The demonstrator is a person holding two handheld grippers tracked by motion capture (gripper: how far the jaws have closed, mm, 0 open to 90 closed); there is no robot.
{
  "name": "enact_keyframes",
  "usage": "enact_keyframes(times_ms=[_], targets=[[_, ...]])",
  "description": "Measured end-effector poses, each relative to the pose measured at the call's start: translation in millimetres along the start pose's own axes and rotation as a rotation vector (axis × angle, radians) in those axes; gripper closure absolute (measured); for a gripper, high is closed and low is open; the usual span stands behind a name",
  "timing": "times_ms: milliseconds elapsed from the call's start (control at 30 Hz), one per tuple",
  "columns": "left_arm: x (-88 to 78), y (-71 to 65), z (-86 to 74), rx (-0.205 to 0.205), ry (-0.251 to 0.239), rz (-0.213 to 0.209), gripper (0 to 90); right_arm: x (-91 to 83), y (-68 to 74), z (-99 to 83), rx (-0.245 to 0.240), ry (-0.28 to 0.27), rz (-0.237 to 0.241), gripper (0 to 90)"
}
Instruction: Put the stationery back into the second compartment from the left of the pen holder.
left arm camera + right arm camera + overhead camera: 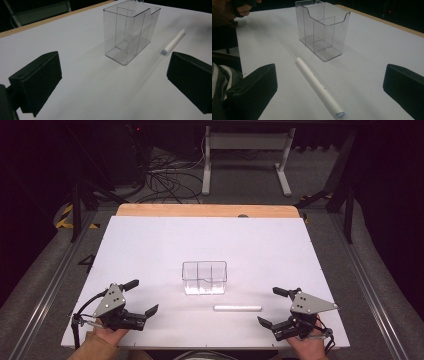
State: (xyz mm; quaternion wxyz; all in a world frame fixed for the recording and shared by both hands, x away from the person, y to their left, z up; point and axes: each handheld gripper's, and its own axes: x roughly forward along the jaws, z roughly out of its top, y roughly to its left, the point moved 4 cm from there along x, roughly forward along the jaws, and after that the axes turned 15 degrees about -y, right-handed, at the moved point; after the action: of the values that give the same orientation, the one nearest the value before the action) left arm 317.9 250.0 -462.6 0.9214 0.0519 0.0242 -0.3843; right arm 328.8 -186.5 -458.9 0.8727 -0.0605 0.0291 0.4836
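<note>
A clear plastic box point(204, 277) with inner dividers stands upright and empty near the table's middle; it shows in the left gripper view point(130, 32) and the right gripper view point(322, 30). A white pen point(237, 308) lies flat just in front of it and slightly right, also seen as the pen point(173, 41) and the pen point(318, 86). My left gripper point(141, 296) rests open at the front left, apart from both. At the front right my right gripper point(272, 306) is open, its jaws wide, with the pen a short way to its left.
The white table top point(150, 250) has a wooden strip point(207, 210) along its far edge. Beyond it stand a white desk frame point(245, 155) and tangled cables point(167, 177) on the floor. A sleeve point(222, 75) lies at the left of the right gripper view.
</note>
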Motion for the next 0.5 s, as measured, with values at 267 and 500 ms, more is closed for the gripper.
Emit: enact_keyframes(times_ms=[267, 500], targets=[[0.0, 0.8, -0.1, -0.028, 0.003, -0.005, 0.6, 14.4, 2.7, 9.4, -0.061, 0.038, 0.016, 0.3], [0.0, 1.6, -0.5, -0.033, 0.005, -0.009, 0.8, 27.8, -1.5, 19.0, -0.036, 0.071, 0.027, 0.3]])
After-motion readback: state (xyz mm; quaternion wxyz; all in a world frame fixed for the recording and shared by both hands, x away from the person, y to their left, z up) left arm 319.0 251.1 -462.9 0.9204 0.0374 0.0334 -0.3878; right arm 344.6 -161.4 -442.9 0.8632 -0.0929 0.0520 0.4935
